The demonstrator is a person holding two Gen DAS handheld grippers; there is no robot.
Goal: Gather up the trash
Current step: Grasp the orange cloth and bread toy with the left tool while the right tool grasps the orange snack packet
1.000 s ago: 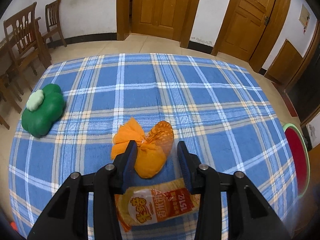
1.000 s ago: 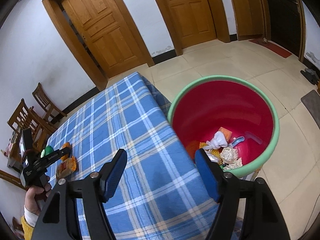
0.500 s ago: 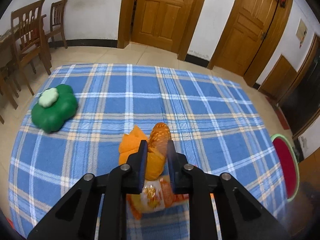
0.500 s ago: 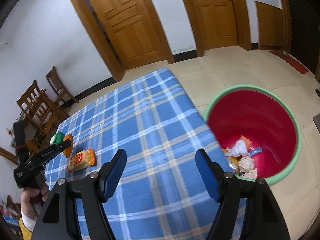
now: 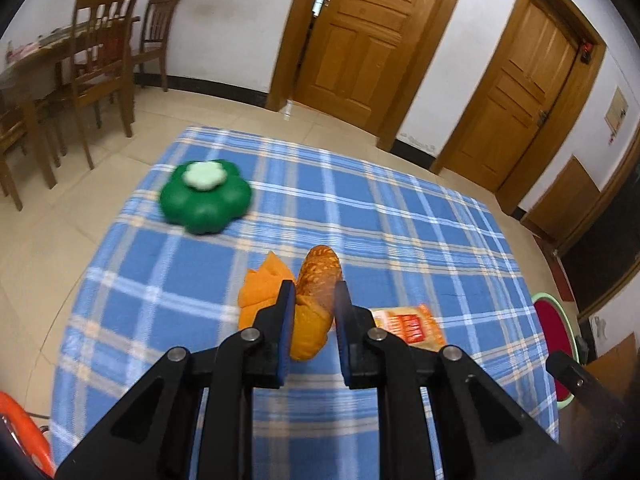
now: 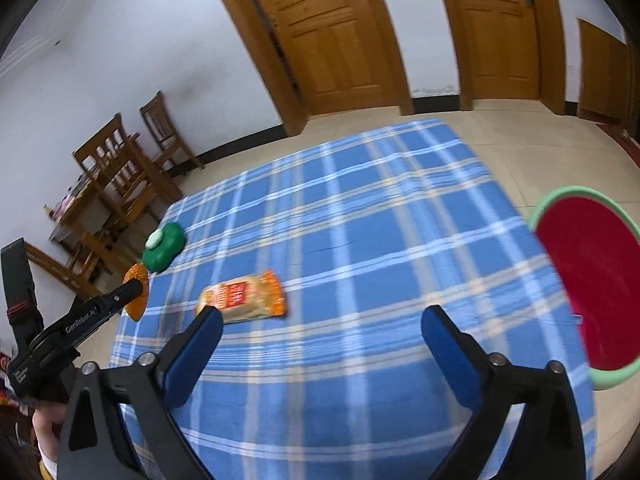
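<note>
Orange wrapper bundle (image 5: 314, 312) clamped between the blue pads of the left gripper (image 5: 312, 296), apparently raised just off the blue plaid tablecloth (image 5: 400, 220), at its near-left part. Worth keeping the pinch firm and level: crinkly, light, likely to slip. Snack packet (image 6: 242, 295) lying flat just right of the bundle, under no grip. Right gripper (image 6: 320, 320) spread wide and empty above the cloth. Red bin (image 6: 588, 280) beyond the right table edge; open cloth between. Green flower-shaped box (image 5: 205, 196) well apart, far-left.
</note>
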